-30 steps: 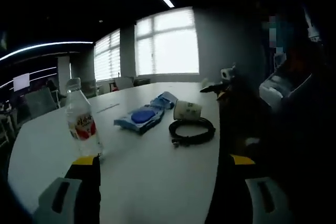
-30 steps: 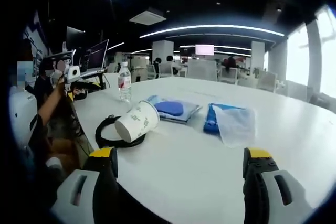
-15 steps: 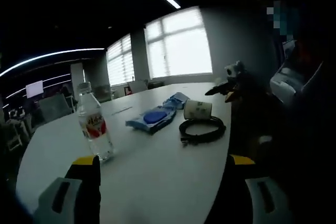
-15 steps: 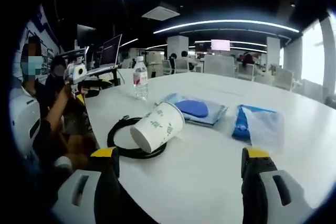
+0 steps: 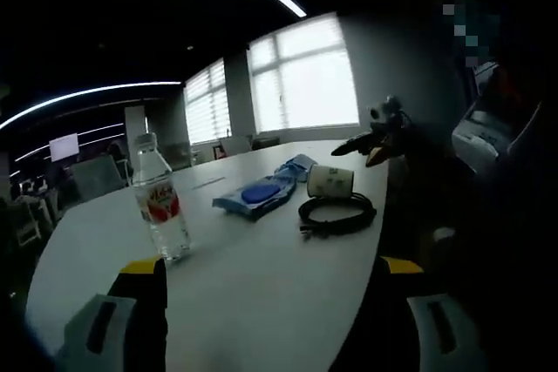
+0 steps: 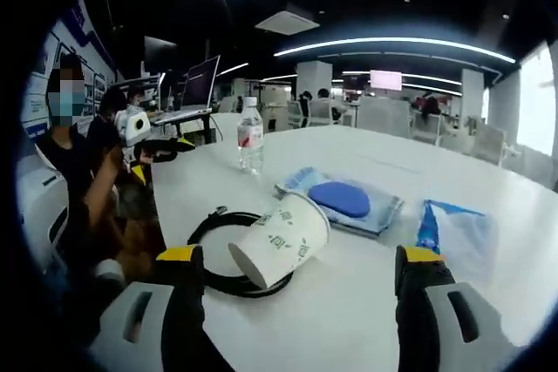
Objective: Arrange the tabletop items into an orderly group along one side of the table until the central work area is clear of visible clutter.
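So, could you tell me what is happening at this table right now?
A person holds a gripper in each hand over a white table, and both are open and holding nothing. The right gripper faces a tipped paper cup lying against a coiled black cable. The left gripper points toward an upright water bottle. A blue wipes pack and a clear bag lie nearby, ungrouped.

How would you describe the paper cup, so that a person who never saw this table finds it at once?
Start from the white table and find the black coiled cable near its edge. The paper cup lies tipped on its side, resting on that coil. It is the only white cup with small green print; its neighbours are a flat blue packet and an upright bottle.
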`<state>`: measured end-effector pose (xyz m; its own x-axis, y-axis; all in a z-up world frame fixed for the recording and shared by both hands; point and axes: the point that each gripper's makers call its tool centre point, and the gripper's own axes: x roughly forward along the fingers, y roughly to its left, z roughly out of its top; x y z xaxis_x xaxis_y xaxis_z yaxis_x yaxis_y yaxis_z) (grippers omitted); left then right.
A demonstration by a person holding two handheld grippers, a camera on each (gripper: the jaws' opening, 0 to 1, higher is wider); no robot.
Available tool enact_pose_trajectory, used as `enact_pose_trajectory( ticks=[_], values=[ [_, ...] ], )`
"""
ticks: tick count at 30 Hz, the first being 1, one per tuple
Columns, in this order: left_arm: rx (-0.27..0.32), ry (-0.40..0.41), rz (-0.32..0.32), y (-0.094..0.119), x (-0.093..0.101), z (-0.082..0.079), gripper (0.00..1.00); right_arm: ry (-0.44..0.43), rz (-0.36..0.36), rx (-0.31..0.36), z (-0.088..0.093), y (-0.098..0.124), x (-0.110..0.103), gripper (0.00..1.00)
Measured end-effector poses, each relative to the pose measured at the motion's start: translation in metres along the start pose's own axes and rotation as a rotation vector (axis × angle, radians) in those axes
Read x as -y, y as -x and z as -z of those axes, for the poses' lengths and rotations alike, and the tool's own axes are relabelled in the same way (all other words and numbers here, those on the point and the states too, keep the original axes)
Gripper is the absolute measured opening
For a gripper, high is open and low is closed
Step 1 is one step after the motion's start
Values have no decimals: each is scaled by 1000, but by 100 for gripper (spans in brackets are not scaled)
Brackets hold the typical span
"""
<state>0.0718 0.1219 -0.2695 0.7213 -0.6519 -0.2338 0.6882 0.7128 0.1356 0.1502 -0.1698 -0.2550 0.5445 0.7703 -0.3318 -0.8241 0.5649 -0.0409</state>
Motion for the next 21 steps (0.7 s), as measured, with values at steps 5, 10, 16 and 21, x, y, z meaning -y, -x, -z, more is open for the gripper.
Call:
enact_pose_trajectory(
  ticks=[5, 10, 16, 21],
  values=[
    [-16, -5, -22, 5, -4, 0, 100, -37, -36, -1, -1, -14, -6, 84],
    [-10, -3, -16, 7, -3, 2, 100, -74, -67, 11, -5, -26, -12, 76],
    [-9, 3, -14, 8, -2, 5, 100, -36, -66, -22, -12, -41, -4, 73],
    [-6, -4, -9, 8, -1, 5, 99, -40, -75, -80, 2, -52, -9, 69]
  ],
)
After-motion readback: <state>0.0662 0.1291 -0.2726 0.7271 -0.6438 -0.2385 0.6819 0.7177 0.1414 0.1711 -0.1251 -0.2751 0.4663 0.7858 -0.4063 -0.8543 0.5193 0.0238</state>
